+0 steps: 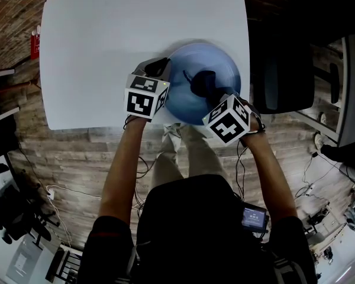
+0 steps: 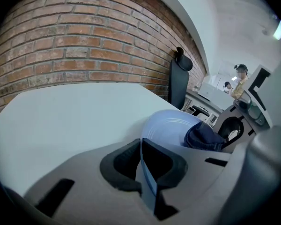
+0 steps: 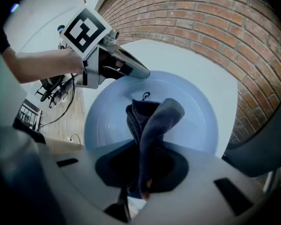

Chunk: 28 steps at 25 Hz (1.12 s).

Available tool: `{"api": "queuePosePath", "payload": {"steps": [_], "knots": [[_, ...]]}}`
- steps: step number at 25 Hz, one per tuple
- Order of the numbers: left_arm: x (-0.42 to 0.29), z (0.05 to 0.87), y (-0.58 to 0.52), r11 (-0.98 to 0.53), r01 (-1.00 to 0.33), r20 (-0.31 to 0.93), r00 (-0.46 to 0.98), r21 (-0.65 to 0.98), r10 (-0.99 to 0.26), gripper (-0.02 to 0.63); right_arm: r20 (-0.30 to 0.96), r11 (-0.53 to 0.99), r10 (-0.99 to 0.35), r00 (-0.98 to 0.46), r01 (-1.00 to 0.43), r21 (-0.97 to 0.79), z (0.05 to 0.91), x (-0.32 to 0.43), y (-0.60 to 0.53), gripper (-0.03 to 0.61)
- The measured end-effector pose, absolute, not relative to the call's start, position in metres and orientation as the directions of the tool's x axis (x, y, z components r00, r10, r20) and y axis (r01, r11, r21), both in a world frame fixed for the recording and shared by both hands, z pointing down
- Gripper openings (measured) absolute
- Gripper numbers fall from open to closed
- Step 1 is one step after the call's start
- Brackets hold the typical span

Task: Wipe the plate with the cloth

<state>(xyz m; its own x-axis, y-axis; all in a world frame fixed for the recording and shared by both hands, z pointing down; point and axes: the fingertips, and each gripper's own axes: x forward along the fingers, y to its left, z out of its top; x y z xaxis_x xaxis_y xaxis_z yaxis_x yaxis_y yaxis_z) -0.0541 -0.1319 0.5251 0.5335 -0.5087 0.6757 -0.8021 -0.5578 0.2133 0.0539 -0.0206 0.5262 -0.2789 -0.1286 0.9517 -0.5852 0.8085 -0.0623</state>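
A pale blue plate (image 1: 195, 76) is held tilted over the near edge of the white table (image 1: 106, 46). My left gripper (image 1: 161, 70) is shut on the plate's left rim (image 2: 147, 182), which runs edge-on between its jaws. A dark blue-grey cloth (image 1: 204, 83) lies bunched against the plate's face (image 3: 196, 121). My right gripper (image 3: 140, 177) is shut on this cloth (image 3: 152, 121), with a fold rising out of the jaws onto the plate. In the left gripper view the cloth (image 2: 203, 137) shows at the plate's far side, with the right gripper (image 2: 234, 125) behind it.
A black office chair (image 1: 281, 70) stands just right of the table. Brick wall (image 2: 75, 41) lies beyond the table's far edge. A red object (image 1: 34, 45) sits at the table's left edge. Cables trail on the wooden floor (image 1: 77, 152) near my feet.
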Motion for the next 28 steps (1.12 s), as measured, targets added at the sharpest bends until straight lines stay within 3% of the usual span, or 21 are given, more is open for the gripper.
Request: {"api": "queuePosePath", "payload": {"steps": [28], "knots": [[-0.053,0.525,-0.132,-0.547,-0.802,0.673,0.544,0.24,-0.502,0.029,0.941,0.852,-0.065,-0.333,-0.509,-0.121,0.528,-0.005,0.004,0.061]]}}
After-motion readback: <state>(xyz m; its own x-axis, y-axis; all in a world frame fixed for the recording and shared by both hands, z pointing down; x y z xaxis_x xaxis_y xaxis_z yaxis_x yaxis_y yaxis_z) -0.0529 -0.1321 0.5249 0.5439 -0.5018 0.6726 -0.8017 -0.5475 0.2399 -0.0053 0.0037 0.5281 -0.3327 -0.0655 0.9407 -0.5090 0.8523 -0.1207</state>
